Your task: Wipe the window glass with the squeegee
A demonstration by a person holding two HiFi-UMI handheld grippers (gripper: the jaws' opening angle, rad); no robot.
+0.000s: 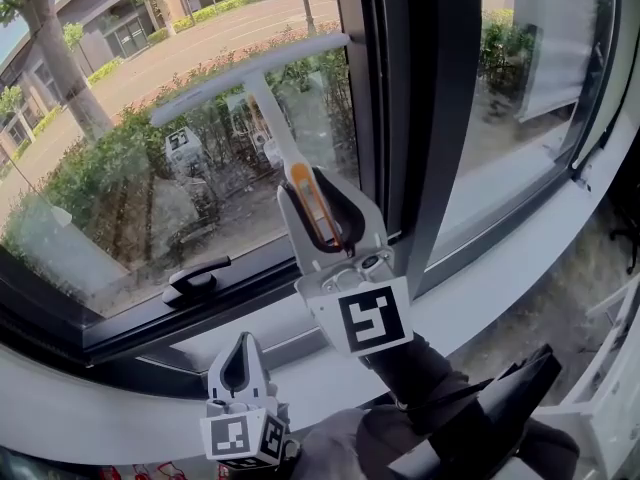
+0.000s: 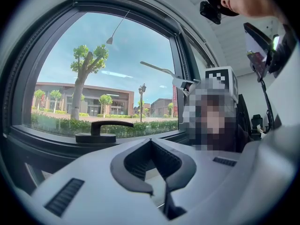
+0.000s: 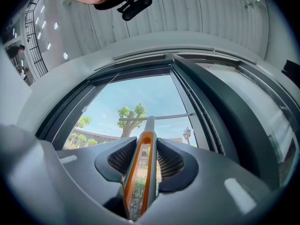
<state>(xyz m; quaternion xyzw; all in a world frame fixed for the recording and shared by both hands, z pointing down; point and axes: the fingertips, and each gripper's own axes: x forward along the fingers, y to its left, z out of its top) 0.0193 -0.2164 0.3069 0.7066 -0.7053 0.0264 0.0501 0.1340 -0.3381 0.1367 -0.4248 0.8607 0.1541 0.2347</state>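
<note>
Squeegee (image 1: pixel 270 118): white and T-shaped, with an orange-edged handle. It is raised in front of the window glass (image 1: pixel 120 188), and its long blade slants across the upper pane, with the right end higher and near the dark frame (image 1: pixel 400 118).
Blade contact: the blade is at the glass, but actual touch cannot be told.
Right gripper (image 1: pixel 312 203): clenched on the squeegee's handle – the right gripper view shows the orange strip pinched between the ribbed pads (image 3: pixel 171 161), with the stem running straight up from them.
Left gripper (image 1: pixel 239 353): low near the sill (image 1: pixel 520 258), jaws pressed together with nothing between them, well apart from the squeegee.
Window handle (image 1: pixel 195 278): black, lying level on the lower frame – just above the left gripper.
</note>
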